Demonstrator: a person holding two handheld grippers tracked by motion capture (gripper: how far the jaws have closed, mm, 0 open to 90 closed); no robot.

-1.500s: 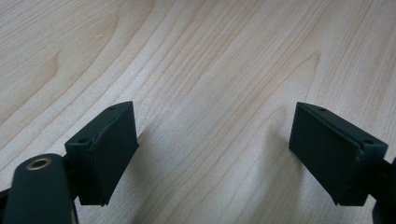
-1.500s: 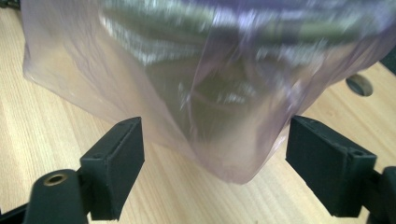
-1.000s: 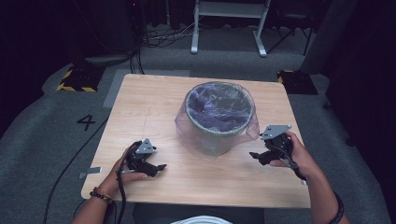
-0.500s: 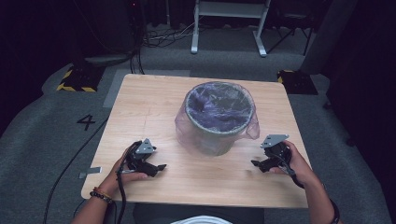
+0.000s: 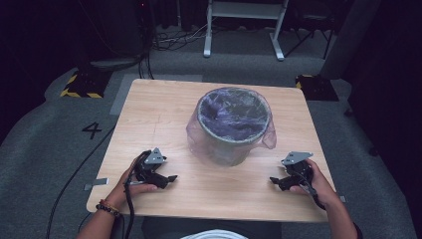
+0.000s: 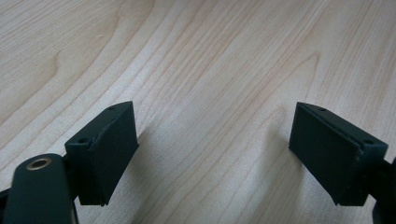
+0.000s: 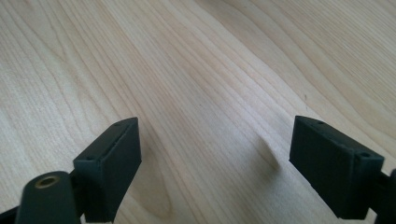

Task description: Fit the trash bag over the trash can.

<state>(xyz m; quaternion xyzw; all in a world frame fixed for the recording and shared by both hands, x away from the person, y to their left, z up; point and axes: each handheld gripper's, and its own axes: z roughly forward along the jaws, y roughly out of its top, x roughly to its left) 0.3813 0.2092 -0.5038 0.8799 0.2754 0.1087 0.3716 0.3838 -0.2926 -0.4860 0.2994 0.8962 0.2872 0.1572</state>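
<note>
A grey bin lined with a clear purple-tinted plastic bag stands upright at the middle of the wooden table. My left gripper rests low on the table at the front left, its jaws pointing right. In the left gripper view the left gripper is open, with bare wood between its pads. My right gripper sits low at the front right, jaws pointing left toward the middle. In the right gripper view the right gripper is open over bare wood, nothing between its pads.
The bag's loose edge hangs over the bin's rim and down its sides. Grey carpet with a painted number 4 surrounds the table. A white frame stands behind it. A cable trails off the left gripper.
My right gripper has come down and toward the front edge, settling close to the tabletop. The left gripper and the bin have stayed where they were.
</note>
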